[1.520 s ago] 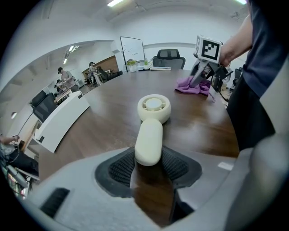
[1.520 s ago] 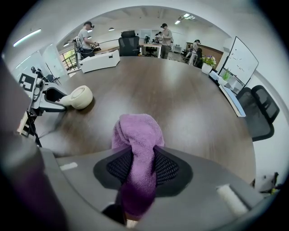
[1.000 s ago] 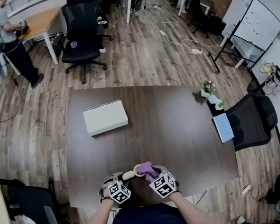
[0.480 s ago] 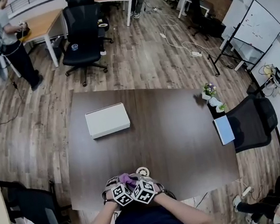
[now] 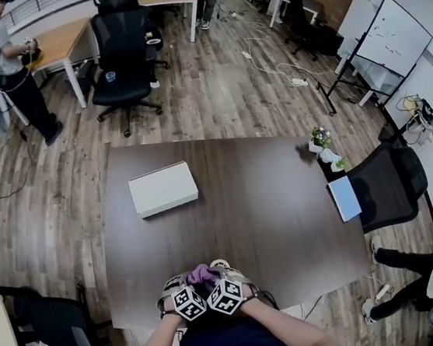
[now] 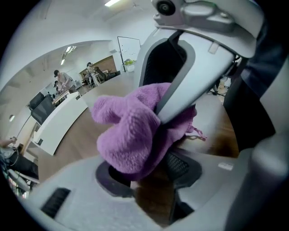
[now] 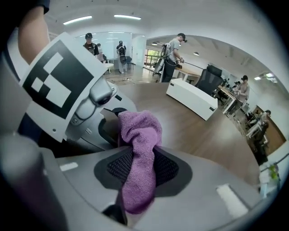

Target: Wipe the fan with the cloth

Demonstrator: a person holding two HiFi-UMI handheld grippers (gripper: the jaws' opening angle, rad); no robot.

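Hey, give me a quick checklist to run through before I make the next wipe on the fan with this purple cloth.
1. The cloth clamped in the right gripper: ok, pinched between both pads.
2. The left gripper holding the fan: cannot tell, cloth drapes over its jaws.
3. The cloth against the fan: cannot tell; head view shows them side by side.
4. The white box out of the way: ok, far across the table.

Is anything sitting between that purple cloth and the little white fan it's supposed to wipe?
Nothing visible does. The cloth, clamped in the right gripper, is bunched right beside the pale ring of the fan, at the near edge of the table. Whether they actually touch is too small to tell.
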